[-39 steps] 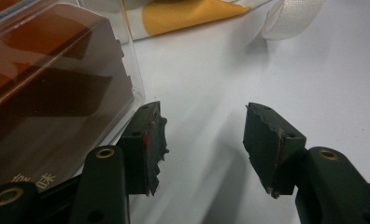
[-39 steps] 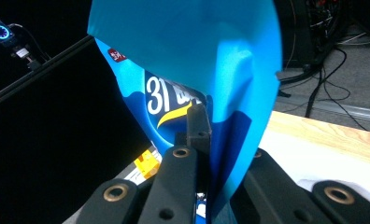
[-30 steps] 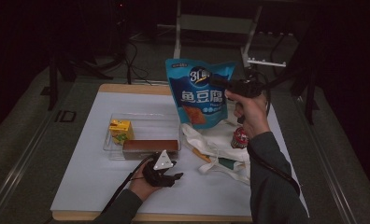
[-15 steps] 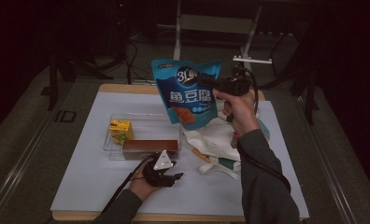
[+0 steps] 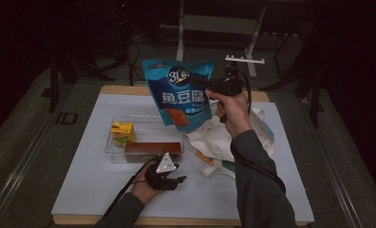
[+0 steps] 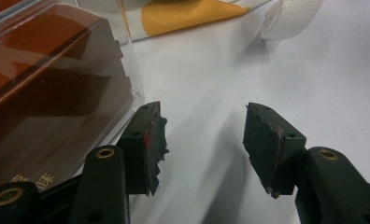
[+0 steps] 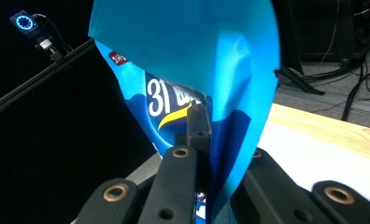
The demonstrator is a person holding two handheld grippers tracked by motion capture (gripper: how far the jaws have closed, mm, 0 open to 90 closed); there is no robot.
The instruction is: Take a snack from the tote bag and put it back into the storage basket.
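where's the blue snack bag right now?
In the high view the blue snack bag hangs in the air, clamped near its top by the right gripper, above the far end of the clear tray and left of the white cloth bag.

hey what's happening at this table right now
A person is working with a handheld tool in each hand. The right tool is shut on the top of a blue snack bag and holds it in the air above the clear tray, where a yellow carton and a brown box lie. The left tool rests open on the white table beside the tray, holding nothing. A white tote bag lies nearby.
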